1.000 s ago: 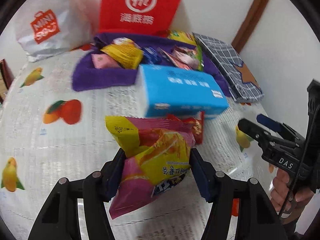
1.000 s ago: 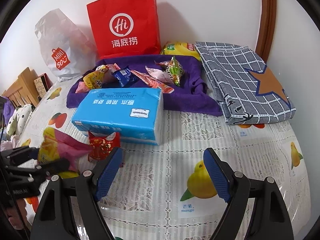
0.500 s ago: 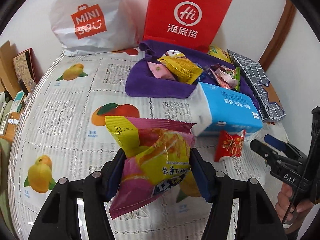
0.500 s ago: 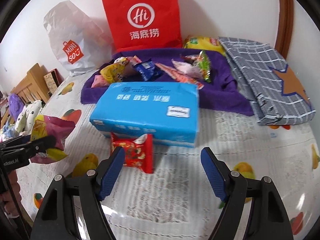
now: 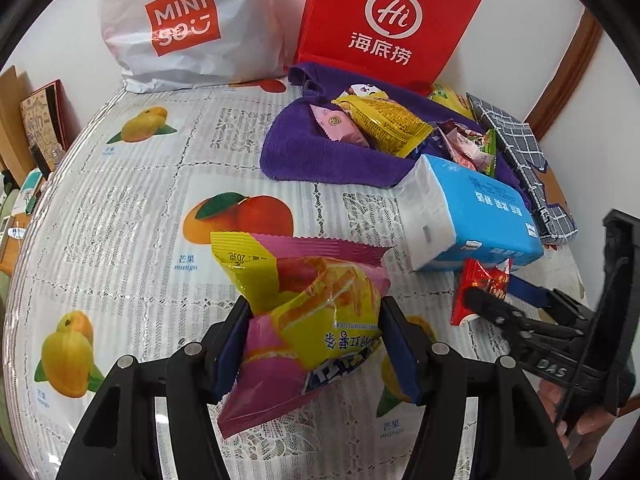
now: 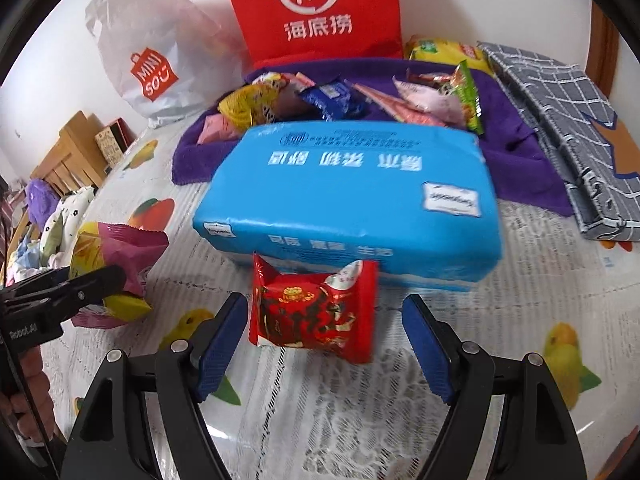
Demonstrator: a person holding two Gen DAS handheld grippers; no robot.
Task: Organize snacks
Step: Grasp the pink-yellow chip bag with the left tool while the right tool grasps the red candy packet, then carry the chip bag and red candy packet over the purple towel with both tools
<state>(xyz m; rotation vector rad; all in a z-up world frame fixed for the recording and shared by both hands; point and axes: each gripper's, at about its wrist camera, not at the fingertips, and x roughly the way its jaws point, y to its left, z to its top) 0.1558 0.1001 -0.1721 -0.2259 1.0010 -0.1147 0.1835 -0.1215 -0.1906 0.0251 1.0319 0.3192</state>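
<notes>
My left gripper (image 5: 314, 344) is shut on a pink and yellow snack bag (image 5: 308, 312) and holds it above the table; both also show in the right wrist view (image 6: 116, 264). My right gripper (image 6: 322, 344) is open, its fingers on either side of a small red snack packet (image 6: 316, 312) that lies in front of a blue tissue pack (image 6: 352, 196). In the left wrist view the right gripper (image 5: 504, 296) reaches the red packet (image 5: 482, 288). A purple towel (image 5: 320, 160) holds several snack packets (image 5: 380, 124).
A red paper bag (image 5: 384, 24) and a white MINISO bag (image 5: 184, 28) stand against the back wall. A folded grey checked cloth (image 6: 568, 120) lies at the right. The fruit-print tablecloth (image 5: 132, 216) covers the table. Wooden furniture (image 6: 68, 156) stands left.
My right gripper has moved forward and left until the red packet sits between its open fingers. My left gripper has pulled back and left with the pink and yellow bag.
</notes>
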